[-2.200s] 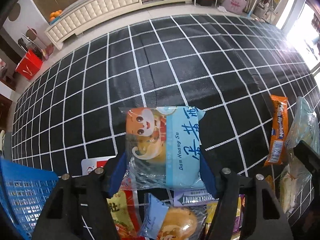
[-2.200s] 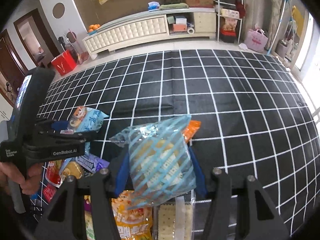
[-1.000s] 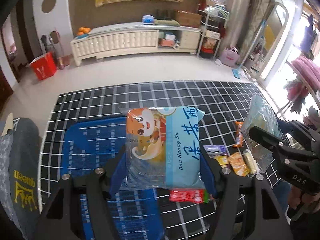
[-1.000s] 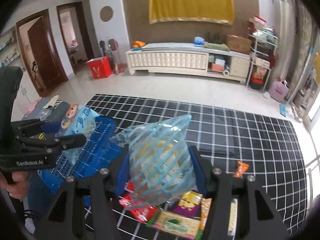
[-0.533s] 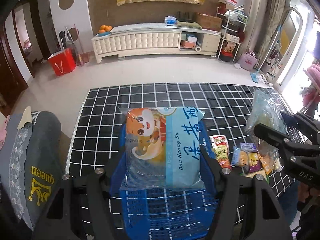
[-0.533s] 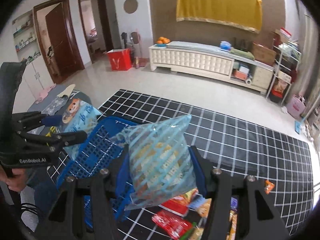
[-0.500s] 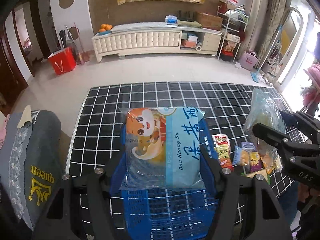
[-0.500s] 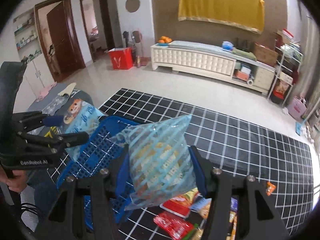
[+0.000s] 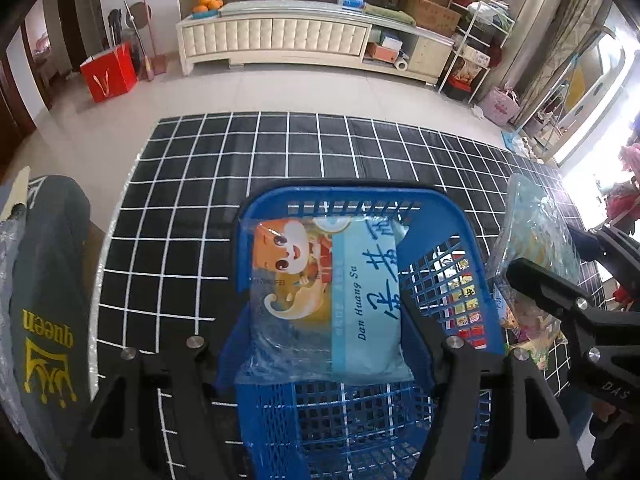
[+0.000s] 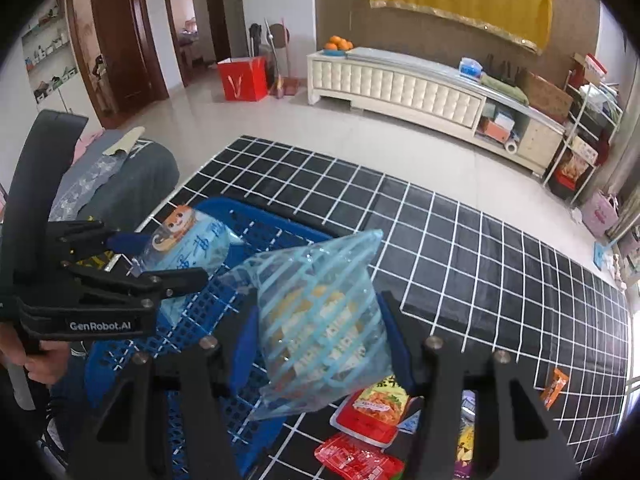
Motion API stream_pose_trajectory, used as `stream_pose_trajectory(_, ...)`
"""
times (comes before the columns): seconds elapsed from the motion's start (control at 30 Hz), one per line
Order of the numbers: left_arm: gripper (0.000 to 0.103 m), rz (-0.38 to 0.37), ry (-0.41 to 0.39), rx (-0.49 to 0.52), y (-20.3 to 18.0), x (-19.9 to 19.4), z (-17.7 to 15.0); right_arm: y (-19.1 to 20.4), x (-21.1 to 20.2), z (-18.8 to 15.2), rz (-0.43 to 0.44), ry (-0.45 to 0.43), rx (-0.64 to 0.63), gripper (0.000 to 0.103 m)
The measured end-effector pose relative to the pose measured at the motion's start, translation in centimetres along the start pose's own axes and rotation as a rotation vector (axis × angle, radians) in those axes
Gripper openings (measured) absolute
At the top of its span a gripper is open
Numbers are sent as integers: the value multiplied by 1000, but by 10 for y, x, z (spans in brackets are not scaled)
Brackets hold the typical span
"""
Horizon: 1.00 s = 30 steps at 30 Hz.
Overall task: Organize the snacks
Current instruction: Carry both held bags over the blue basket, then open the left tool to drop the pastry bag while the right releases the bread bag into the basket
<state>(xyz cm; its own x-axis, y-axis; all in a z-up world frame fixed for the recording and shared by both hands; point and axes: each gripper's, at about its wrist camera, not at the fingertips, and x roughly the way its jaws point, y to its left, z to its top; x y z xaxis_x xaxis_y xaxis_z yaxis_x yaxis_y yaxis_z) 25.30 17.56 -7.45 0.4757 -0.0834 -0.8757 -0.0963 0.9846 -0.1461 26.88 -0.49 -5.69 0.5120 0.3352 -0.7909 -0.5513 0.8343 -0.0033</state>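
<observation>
Packet with the cartoon squirrel (image 9: 326, 304) sits pinched between the blue pads of my left gripper (image 9: 326, 312), its long axis running away from the camera and its printed face turned up toward me. It hangs over the open blue basket (image 9: 460, 216), above the far end; I cannot tell if it touches the mesh. The lower edge of the packet is hidden behind the gripper body.

My right gripper (image 10: 320, 320) is clamped on a striped blue bag (image 10: 320, 320), which stands tilted, its sealed corner pointing up and to the right. Its contents are hard to make out through the film. This bag is over the right rim of the basket, beside the loose snacks (image 10: 372, 408) on the checked black mat (image 10: 480, 248). These snacks are partly cut off by the gripper frame.
</observation>
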Motion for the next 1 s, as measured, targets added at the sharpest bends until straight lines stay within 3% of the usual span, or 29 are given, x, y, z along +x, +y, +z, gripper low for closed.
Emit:
stream_pose_trajectory(0.2,69,27,-42,50,-8,-3,3,0,-2,-6,-2,10,5,61)
stream_pose_trajectory(0.63,69,59,-83,16,6,-45,-14,22,-26,2,29,-23,-44,61)
stream_pose_trajectory(0.83,69,91,-89,2,23,-51,-22,38,-9,10,27,13,-98,61)
stream_pose_trajectory(1.0,69,72,-67,-53,44,-38,-25,49,18,14,-38,69,-159,61)
